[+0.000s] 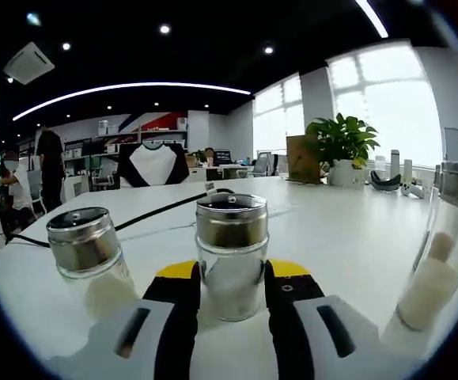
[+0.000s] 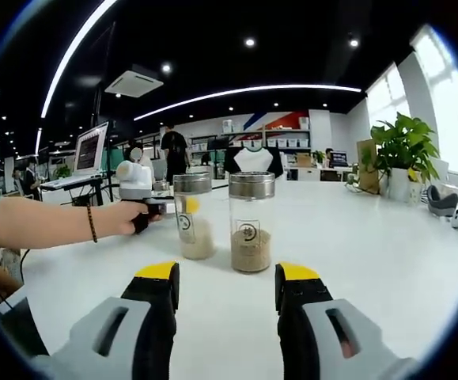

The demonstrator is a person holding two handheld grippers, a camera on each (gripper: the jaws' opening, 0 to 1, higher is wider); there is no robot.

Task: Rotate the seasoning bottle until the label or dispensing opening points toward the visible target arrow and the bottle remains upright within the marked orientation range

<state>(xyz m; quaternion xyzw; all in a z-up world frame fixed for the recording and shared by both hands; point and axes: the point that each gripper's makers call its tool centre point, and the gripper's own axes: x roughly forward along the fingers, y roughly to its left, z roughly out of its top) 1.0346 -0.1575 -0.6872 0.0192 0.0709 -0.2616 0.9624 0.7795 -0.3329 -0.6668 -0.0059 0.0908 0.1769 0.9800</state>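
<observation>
glass seasoning bottle [image 1: 231,255] between left gripper [image 1: 232,279] jaws, label unreadable

You can read no words or numbers here. In the right gripper view, the brown-filled bottle [image 2: 251,222] carries a small round emblem on its glass, and the pale-filled bottle [image 2: 194,217] just beside it bears a similar one, both too small to make out.

Left gripper view: centre bottle [image 1: 231,253] sits between the jaws, little side clearance. Second bottle [image 1: 88,252] near left, third [image 1: 448,237] at right edge; open white table [image 1: 347,237] between. Right gripper view: bare table before two upright bottles [image 2: 251,222], [image 2: 194,215].
</observation>
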